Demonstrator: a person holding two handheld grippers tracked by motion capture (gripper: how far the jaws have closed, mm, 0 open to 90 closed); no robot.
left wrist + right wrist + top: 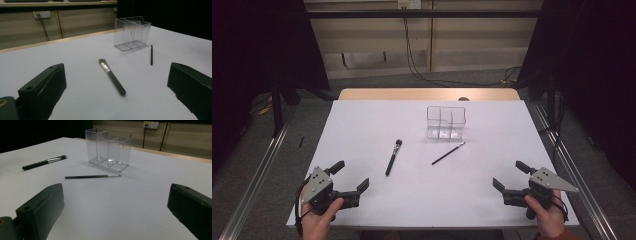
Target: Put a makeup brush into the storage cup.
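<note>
From the high view, the left gripper [352, 176] is hovering at the near left corner of the table [362, 125] with its jaws spread wide and nothing between them. The right gripper [510, 174] is waiting at the near right corner, jaws likewise apart and empty. A thick brush [393, 157] is lying left of centre, bristles pointing away from the person. A thin brush [448, 153] is lying slantwise to its right, its tip pointing toward a clear holder [446, 121] that is standing upright farther back. All three are resting apart from each other and well clear of both grippers.

In the left gripper view, the thick brush [111, 76] is sitting almost centred between the open jaws, handle end nearest. The thin brush [151, 54] and the holder [131, 32] are lying beyond it to the right.

In the right gripper view, the thin brush [92, 176] is lying crosswise ahead of the parted jaws, just in front of the holder [108, 148], whose compartments are looking empty. The thick brush [44, 162] is lying farther left.

The work is probably standing at its start: reaching for a brush to stand it in the holder. Doing it well likely means lowering the jaws astride the handle near its middle, squarely across it, closing just above the table, then tipping it upright over one compartment.
</note>
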